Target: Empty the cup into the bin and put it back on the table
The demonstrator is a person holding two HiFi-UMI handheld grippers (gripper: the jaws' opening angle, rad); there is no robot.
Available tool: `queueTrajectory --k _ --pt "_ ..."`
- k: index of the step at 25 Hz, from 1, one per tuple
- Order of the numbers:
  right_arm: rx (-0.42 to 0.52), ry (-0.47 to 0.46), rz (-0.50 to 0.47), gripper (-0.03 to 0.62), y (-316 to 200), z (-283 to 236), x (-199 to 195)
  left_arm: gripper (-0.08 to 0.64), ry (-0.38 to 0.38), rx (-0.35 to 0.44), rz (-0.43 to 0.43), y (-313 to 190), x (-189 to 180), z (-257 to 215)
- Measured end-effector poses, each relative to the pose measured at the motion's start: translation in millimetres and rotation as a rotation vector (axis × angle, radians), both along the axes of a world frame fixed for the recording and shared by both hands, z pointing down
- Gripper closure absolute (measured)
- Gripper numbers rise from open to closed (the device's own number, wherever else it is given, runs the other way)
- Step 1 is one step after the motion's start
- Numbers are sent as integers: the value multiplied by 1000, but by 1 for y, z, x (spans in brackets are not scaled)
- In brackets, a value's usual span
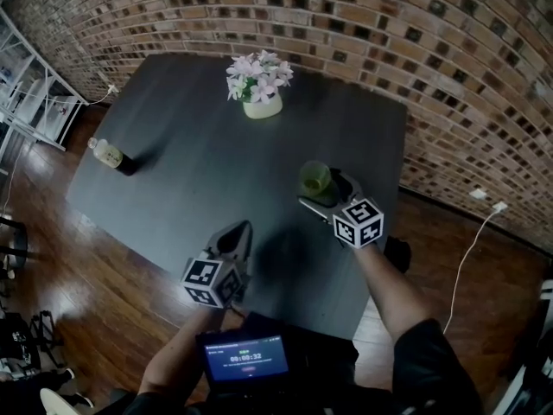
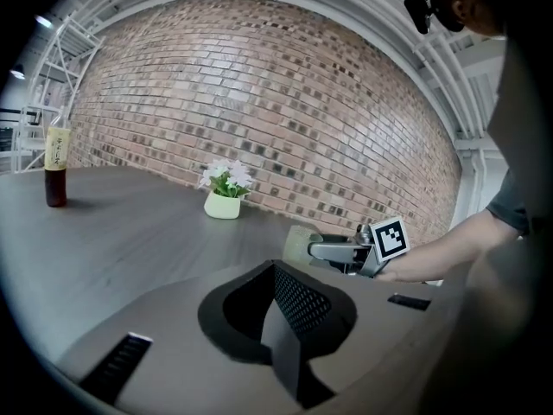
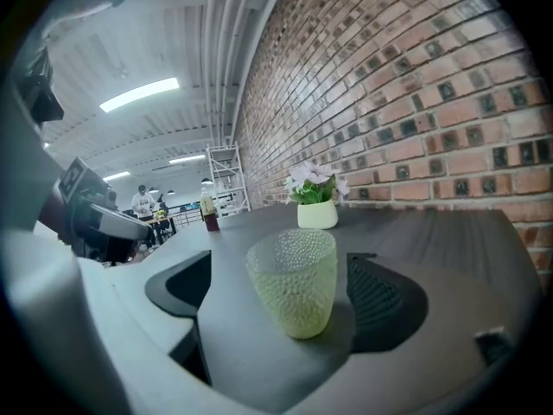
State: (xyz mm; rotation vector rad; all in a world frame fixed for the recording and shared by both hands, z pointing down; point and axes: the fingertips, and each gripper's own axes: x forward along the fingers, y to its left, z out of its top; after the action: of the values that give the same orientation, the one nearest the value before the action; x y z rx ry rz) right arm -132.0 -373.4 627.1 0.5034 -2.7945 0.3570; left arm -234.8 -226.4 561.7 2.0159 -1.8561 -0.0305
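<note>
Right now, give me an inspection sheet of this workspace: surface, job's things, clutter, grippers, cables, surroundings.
Surface: dark table, matte top.
Job's things: green cup upright on the table, nothing seen inside it; bin: nothing seen.
Clutter: flower pot towards the far edge; bottle near the left edge.
Grippers: left gripper shut, nothing in it, above the table's near side; right gripper open, jaws on either side of the cup, gaps showing.
Cables: white cable on the floor right of the table.
Surroundings: brick wall behind the table; wooden floor; white rack at left.
</note>
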Motion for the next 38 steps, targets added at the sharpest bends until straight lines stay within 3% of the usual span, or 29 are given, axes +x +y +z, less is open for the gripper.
queueTrajectory --k 4,10,16,19,23,25,31,38 --pt "-13 -15 44 91 12 -3 29 560 0 -3 3 10 12 -6" --pt "-15 -130 116 92 46 -45 79 560 1 8 -2 30 29 -24" --pt "-30 -255 145 97 91 -100 121 560 9 108 57 51 64 -60" --pt "10 -228 142 193 118 -123 136 560 -9 125 87 62 82 -74" --pt "57 -217 156 269 143 -151 152 560 -5 143 109 72 92 -88" --pt "76 -212 169 276 158 -163 158 560 -2 154 113 80 89 -95" --pt "89 -206 266 406 195 -180 169 560 9 189 117 112 65 -111" --pt "98 -189 383 423 241 -187 162 560 28 208 180 148 38 -116"
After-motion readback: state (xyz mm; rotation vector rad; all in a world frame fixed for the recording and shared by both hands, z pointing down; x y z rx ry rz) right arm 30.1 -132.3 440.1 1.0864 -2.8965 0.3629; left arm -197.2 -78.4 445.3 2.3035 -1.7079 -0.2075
